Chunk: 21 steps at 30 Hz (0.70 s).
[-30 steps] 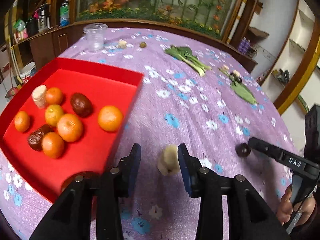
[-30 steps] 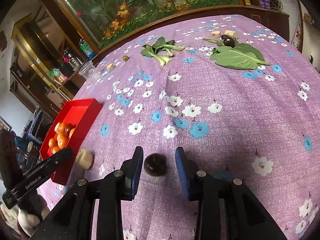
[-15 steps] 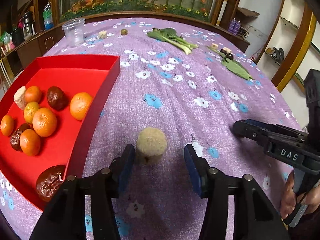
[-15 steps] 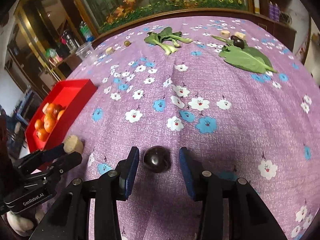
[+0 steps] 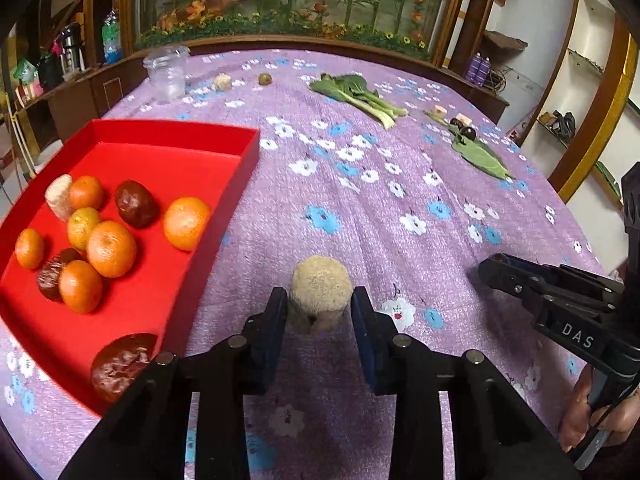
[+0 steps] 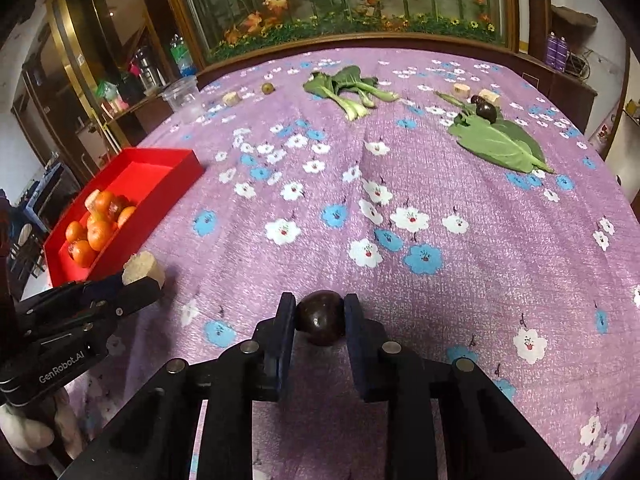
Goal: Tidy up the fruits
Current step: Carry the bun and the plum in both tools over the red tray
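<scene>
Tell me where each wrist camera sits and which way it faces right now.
Left wrist: on the left gripper, facing forward along its fingers, which pinch the pale fibrous chunk; right gripper and hand at right.
Right wrist: on the right gripper, fingers clamping the dark round fruit; left gripper at left.
Shared: red tray, purple floral tablecloth, bok choy.

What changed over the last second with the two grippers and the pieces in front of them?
Both closed: the left gripper onto the beige chunk, the right gripper onto the dark round fruit. The red tray and greens stayed put.
</scene>
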### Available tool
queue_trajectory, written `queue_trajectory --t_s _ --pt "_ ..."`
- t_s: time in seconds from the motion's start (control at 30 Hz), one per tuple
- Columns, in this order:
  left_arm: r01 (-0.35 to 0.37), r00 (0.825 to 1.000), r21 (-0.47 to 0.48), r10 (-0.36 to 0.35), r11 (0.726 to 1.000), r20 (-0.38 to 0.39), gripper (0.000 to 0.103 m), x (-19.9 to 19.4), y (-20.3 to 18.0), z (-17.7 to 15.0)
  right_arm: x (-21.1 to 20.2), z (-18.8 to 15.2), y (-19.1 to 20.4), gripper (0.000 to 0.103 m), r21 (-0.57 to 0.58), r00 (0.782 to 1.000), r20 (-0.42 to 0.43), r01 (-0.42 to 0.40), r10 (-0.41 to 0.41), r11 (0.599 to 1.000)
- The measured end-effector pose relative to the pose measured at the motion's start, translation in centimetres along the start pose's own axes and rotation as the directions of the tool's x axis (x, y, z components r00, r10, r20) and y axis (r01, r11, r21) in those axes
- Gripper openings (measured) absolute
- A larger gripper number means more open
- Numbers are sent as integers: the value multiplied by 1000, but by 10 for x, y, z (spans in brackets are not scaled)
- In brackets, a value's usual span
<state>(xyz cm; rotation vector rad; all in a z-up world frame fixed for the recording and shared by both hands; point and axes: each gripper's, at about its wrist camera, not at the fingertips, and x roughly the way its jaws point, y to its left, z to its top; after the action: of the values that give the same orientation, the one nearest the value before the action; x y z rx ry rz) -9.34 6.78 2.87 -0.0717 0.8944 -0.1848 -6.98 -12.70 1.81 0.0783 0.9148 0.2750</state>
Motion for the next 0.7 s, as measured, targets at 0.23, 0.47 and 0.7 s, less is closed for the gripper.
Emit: queue_trajectory --t_s 0.23,0.47,0.7 --pt "-110 990 18 107 994 94 32 -28 2 9 -21 6 8 26 -1 997 69 -46 46 999" --pt "-172 974 22 167 985 156 32 -49 7 12 -33 9 25 27 -31 993 95 -64 67 997" --pt "-191 965 -1 188 982 181 32 -60 17 13 -39 11 41 27 -65 992 101 -74 80 995"
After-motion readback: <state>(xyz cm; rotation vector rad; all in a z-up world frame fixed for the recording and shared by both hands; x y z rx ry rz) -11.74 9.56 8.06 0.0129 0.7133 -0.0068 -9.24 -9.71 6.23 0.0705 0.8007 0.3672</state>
